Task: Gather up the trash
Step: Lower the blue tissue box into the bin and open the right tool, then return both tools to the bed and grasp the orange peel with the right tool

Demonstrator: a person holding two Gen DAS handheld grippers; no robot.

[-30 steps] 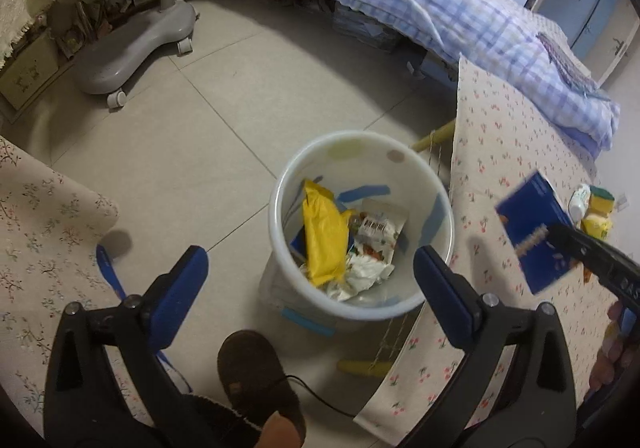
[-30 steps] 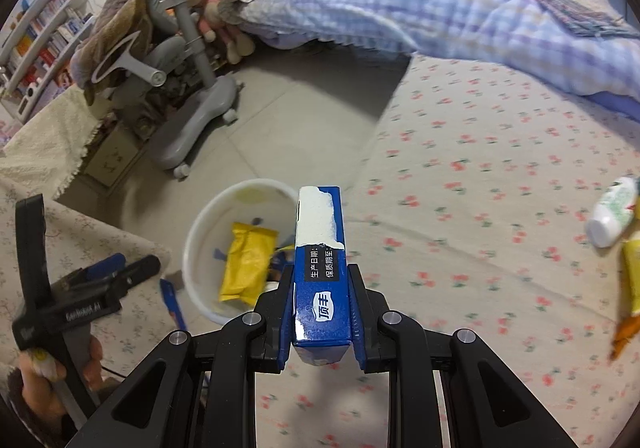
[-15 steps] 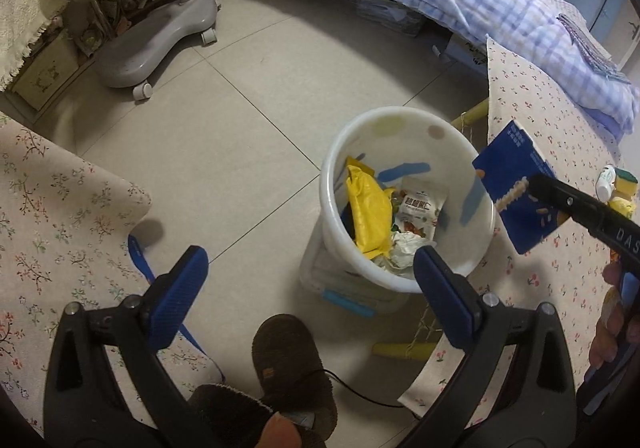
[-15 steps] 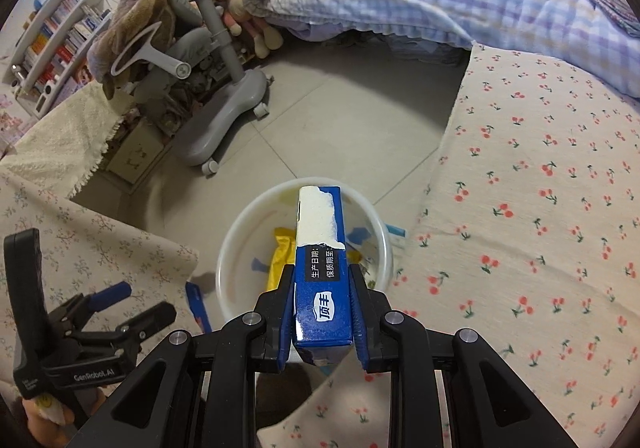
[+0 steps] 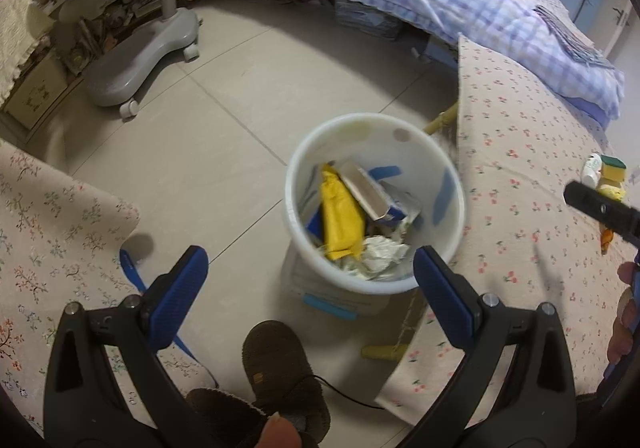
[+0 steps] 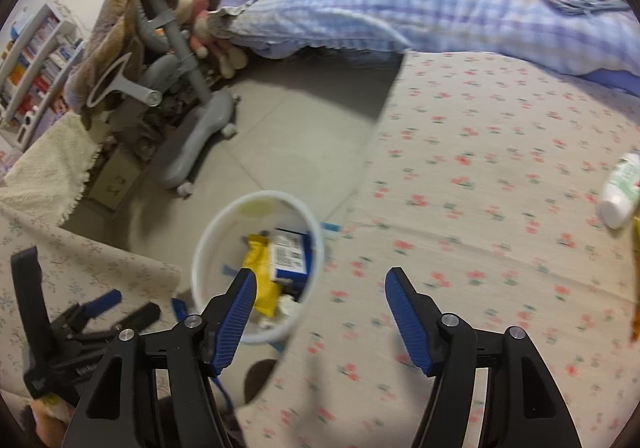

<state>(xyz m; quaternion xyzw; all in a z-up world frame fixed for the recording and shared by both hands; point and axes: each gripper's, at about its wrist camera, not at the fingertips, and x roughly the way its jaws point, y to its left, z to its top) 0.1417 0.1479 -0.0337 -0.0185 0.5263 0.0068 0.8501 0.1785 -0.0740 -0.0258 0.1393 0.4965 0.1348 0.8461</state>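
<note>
Right wrist view: right gripper (image 6: 320, 312), jaws just opened wide and empty, hangs above the cloth (image 6: 500, 175). Its blue carton (image 6: 289, 256) now lies in the bin (image 6: 208, 248) at ten o'clock. Left gripper (image 5: 310, 282) is open, empty. Next trash, judging by sight: bottle (image 6: 620, 193) at two o'clock; approach squarely.

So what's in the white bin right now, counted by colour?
Yellow wrapper: 1
Blue carton: 1
White crumpled paper: 1
Total I can tell apart: 3; more scraps lie hidden under them in the white bin.
</note>
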